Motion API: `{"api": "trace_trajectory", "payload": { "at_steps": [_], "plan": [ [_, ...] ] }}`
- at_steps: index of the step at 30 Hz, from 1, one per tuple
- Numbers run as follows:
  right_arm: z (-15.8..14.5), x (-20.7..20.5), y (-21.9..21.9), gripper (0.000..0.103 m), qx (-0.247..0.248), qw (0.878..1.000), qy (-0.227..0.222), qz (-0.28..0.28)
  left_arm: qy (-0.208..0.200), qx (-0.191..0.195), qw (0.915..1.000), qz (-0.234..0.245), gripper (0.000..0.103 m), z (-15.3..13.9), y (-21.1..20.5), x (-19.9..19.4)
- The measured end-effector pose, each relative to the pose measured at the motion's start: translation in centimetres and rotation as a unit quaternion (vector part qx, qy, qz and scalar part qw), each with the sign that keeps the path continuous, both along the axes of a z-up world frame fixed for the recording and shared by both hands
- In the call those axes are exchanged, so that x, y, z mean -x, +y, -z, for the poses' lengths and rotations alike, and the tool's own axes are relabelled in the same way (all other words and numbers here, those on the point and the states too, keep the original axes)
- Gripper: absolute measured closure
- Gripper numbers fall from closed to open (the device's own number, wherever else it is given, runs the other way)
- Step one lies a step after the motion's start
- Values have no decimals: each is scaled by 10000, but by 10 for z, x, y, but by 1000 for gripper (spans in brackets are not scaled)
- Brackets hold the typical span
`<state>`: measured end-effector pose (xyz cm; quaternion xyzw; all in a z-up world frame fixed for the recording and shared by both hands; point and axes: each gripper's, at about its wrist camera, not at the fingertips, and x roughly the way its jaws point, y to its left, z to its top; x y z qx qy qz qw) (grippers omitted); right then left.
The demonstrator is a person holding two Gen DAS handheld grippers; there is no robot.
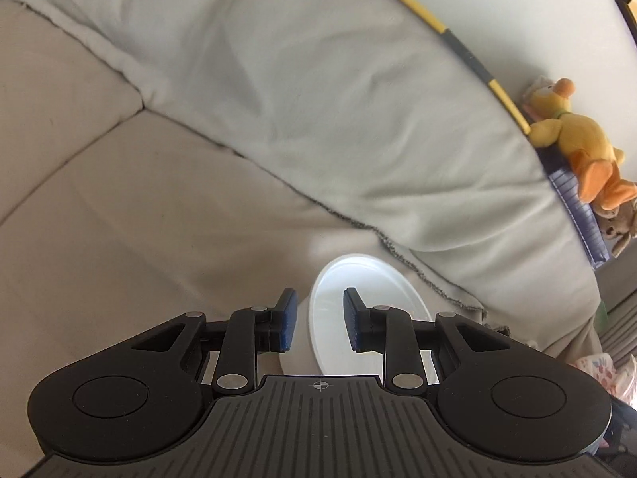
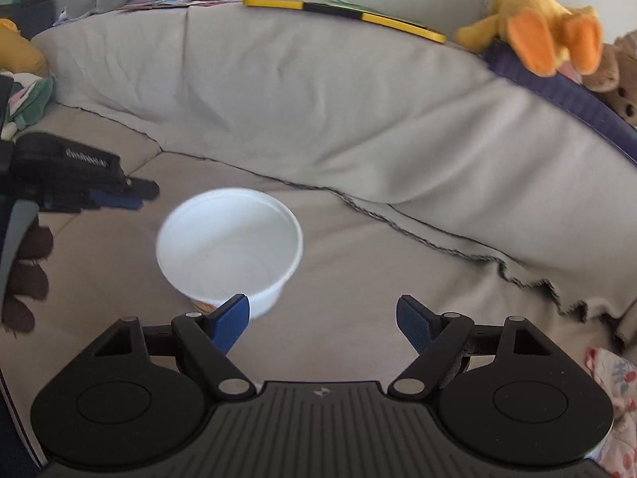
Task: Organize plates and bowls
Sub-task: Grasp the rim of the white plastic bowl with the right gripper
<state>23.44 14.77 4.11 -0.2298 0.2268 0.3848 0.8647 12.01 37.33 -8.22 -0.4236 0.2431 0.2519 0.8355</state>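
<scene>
Left wrist view: the left tongs [image 1: 316,318] are straddling the rim of a white bowl [image 1: 370,318], one pad outside the wall and one inside; whether they are pressing it is unclear. The bowl is sitting on a beige sofa [image 1: 119,219].

Right wrist view: the right tongs [image 2: 323,320] are standing wide apart, holding nothing. The bowl [image 2: 229,243] is lying on the sofa [image 2: 358,247] just beyond their left pad. The left tongs [image 2: 119,195] are showing at the left edge.
</scene>
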Motion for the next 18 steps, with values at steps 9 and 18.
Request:
{"api": "trace_trajectory", "payload": {
  "at_steps": [9, 18],
  "plan": [
    [48, -76, 64, 25, -258, 9840, 1424, 1035, 83, 533, 9983, 212, 75, 37, 8, -18],
    [63, -76, 58, 68, -372, 9722, 2159, 821, -77, 443, 9986, 266, 70, 30, -7, -26]
  ]
}}
